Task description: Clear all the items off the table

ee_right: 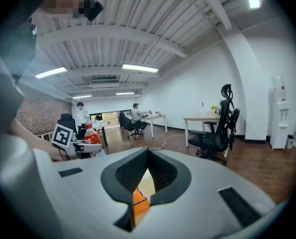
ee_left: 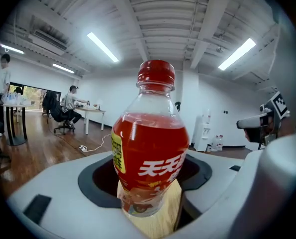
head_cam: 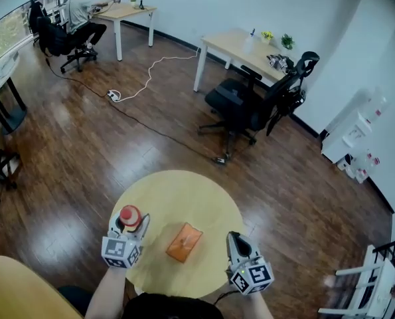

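The round table (head_cam: 177, 191) is bare across its far half. Open wood floor (head_cam: 84, 151) surrounds it, and an office chair (head_cam: 250, 105) stands well beyond the far edge. At the left edge, the left gripper (head_cam: 132, 226) has its fingers (ee_left: 58, 198) clamped on the upright bottle (ee_left: 150, 153). At the near right edge, the right gripper (head_cam: 234, 238) has its fingers pressed together, holding nothing. The orange packet (head_cam: 184, 242) lies flat between them, towards the near edge.

Round, pale-yellow wooden table (head_cam: 184, 198), standing on dark plank floor (head_cam: 84, 151). Bears one flat orange packet (head_cam: 184, 242), lying just right of the middle, toward the near edge. At the left rim, a red-capped bottle (head_cam: 130, 216); cannot tell whether resting on the top.
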`<state>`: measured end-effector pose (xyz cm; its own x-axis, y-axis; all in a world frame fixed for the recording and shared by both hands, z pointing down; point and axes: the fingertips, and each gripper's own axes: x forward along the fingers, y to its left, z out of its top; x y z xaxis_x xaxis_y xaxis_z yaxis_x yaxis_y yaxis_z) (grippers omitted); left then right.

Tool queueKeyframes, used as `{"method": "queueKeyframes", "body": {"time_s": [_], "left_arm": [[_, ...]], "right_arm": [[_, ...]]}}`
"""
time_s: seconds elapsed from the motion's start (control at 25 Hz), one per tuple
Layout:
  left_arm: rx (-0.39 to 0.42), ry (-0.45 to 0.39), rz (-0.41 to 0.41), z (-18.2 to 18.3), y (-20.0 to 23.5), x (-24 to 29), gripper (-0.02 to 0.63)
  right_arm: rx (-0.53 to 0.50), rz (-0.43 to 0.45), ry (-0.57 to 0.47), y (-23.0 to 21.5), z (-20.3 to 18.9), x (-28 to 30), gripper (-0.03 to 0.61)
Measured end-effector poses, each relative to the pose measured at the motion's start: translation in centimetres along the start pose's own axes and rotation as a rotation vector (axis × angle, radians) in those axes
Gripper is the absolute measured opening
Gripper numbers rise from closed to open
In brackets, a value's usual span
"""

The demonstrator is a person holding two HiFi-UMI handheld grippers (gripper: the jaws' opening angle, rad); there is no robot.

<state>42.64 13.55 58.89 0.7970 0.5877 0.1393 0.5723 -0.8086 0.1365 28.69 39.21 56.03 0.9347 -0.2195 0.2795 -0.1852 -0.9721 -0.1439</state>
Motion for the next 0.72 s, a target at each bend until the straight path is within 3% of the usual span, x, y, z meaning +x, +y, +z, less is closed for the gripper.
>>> {"method": "queueKeyframes", "body": {"time_s": [0.16,0.28,0.6,0.72], "left_arm": [[0.015,-0.106,0.038,4.8,0.7,-4.0,0.296],[0.016,-0.174,0.097,7.4,2.1,-7.8,0.296],[0.056,-0.294,0.290,10.5,7.5,-21.3,0.296],[0.062,-0.322,0.420,10.7,10.5,-28.3,0.296]], "right_arm": [[-0.061,-0.064,-0.046,0.2,1.8,1.2,0.005],[-0.052,-0.048,-0.100,2.5,3.6,2.5,0.005],[-0.119,0.188,-0.182,14.1,6.7,6.1,0.005],[-0.122,0.344,-0.154,21.2,6.2,7.8,0.005]]}}
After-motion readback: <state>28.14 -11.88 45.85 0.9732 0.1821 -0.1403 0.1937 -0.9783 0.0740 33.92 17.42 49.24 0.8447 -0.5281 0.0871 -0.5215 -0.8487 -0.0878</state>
